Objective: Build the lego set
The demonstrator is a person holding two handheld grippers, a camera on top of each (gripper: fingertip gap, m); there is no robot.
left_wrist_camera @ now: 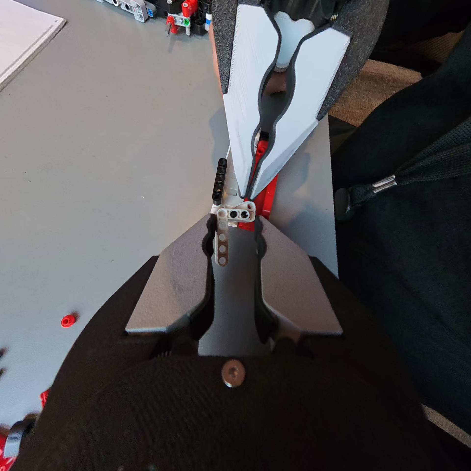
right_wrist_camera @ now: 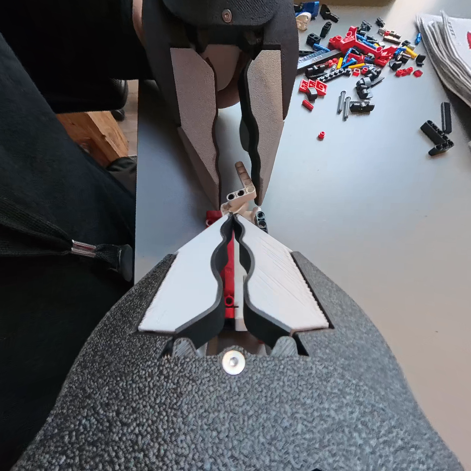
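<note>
Pinching a small red-and-white lego assembly [right_wrist_camera: 230,267] at the counter [left_wrist_camera: 114,153] edge, the right hand-held gripper [right_wrist_camera: 233,216] has its white fingers pressed together on it; just beyond the assembly the left hand-held gripper [left_wrist_camera: 233,220] is spread around its white L-shaped beam [left_wrist_camera: 235,214], touching unclear, with loose lego pieces [right_wrist_camera: 356,58] well beyond on the counter

a desk setting: grey table [right_wrist_camera: 331,229], loose lego pieces [right_wrist_camera: 356,58], stacked paper booklets [right_wrist_camera: 448,51], wooden floor [right_wrist_camera: 96,132].
</note>
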